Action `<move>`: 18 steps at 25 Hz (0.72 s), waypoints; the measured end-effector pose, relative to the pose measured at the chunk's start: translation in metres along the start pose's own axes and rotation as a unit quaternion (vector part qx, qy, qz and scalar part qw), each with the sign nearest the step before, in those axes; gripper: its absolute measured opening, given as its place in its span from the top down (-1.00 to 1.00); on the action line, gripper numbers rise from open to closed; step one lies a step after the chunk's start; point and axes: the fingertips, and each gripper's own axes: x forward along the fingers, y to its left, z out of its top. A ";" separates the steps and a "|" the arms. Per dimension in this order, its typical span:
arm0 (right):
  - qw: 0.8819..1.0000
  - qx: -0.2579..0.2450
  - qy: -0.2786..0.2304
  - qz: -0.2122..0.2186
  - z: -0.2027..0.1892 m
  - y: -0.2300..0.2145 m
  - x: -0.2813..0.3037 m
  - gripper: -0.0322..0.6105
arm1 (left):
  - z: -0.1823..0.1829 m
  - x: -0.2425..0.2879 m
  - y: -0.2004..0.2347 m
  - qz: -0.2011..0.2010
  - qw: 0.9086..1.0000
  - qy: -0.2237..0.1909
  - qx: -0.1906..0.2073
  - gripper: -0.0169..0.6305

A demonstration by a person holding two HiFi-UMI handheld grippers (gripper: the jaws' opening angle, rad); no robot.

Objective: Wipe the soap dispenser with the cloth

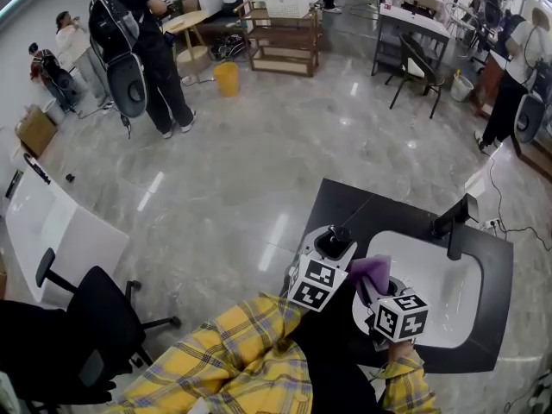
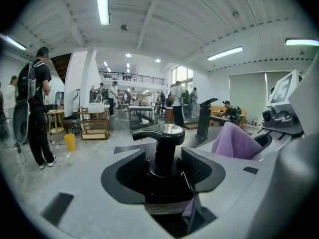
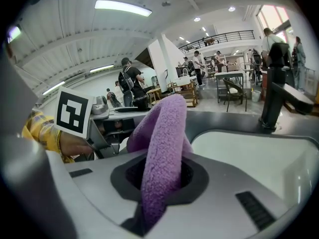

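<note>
Nearest, the right claw (image 3: 162, 176) is found clamped on a folded purple cloth (image 3: 167, 128), which is held upright above the white sink (image 1: 448, 304). Just to its left, the left claw (image 2: 163, 151) is seen closed about the neck of the soap dispenser (image 1: 333, 238), whose pump head is raised between the jaws. The dispenser is stood on the black table (image 1: 345, 201) beside the sink, close to the cloth but apart from it. The black faucet (image 1: 454, 222) is noted beyond.

Right gripper (image 3: 159, 180): jaws clamped on the purple cloth (image 3: 162, 143), whose folded loop stands up between them. White sink basin (image 3: 249, 156) at right, black faucet (image 3: 279, 101) behind it. At left: marker cube (image 3: 73, 112), yellow plaid sleeve (image 3: 42, 133).
</note>
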 end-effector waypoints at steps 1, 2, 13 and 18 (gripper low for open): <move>1.000 0.000 0.000 0.001 0.000 -0.001 0.000 0.79 | 0.000 0.001 -0.001 -0.011 1.000 0.000 0.003 0.29; 1.000 -0.001 0.001 0.004 0.000 -0.001 0.000 0.79 | 0.000 0.001 -0.002 -0.025 1.000 0.000 0.007 0.29; 0.999 -0.016 0.012 0.025 -0.001 0.011 0.004 0.79 | 0.000 -0.007 -0.010 -0.200 0.979 0.001 0.047 0.28; 0.999 -0.017 0.016 0.027 -0.005 0.014 0.003 0.79 | -0.004 -0.011 -0.013 -0.269 0.961 0.010 0.069 0.28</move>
